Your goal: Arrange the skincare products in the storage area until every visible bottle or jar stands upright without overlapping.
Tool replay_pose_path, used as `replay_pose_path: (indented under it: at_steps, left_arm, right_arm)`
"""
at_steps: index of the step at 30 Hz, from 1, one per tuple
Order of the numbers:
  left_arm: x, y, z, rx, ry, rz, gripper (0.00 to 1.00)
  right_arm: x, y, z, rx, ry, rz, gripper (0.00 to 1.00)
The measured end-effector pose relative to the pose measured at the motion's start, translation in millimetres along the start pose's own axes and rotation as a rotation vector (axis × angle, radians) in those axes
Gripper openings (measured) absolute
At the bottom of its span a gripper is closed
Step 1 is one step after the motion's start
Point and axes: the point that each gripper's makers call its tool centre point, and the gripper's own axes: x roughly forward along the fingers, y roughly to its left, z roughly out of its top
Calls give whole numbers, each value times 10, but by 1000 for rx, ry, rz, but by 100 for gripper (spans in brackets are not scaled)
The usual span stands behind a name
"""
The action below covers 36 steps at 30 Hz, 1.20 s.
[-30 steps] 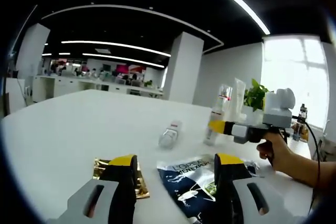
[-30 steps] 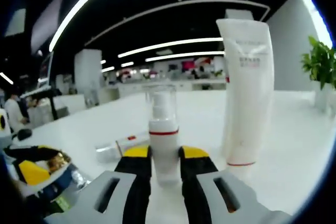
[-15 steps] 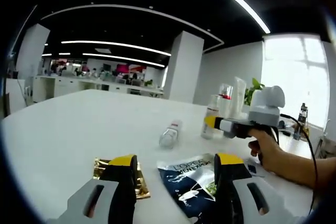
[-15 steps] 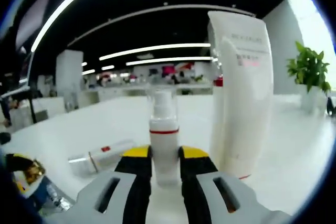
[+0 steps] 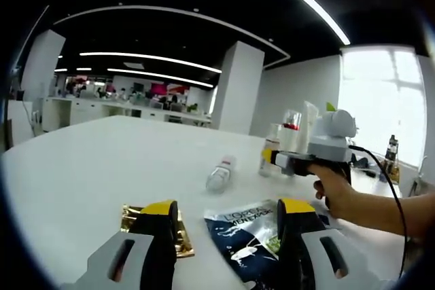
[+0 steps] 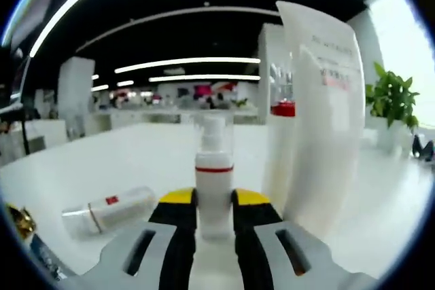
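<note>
Right tongs (image 6: 214, 212) are clamped on one upright pump bottle (image 6: 213, 180) with a clear cap and red band; contents cannot be told. Just beside it stands one tall white tube (image 6: 314, 113), with a red-capped bottle (image 6: 281, 106) behind. One small bottle (image 6: 107, 210) lies on its side on the white desk (image 6: 122, 161). Left tongs (image 5: 228, 232) stand wide and hold nothing, above one dark sachet (image 5: 246, 236) and one gold sachet (image 5: 134, 225) near the desk's closer edge. A hand (image 5: 331, 191) holds the right tongs.
</note>
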Motion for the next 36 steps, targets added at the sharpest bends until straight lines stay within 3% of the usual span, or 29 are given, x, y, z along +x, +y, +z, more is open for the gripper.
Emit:
replay_pose_path:
  at_steps: [18,36]
  left_arm:
    - [10,-4,-9,3,2,-3,61]
    - [3,-5,-11,0,-1,-2,61]
  right_arm:
    - [110,39,7,41,18,-8,19]
    - [51,137,-35,38,35,10,19]
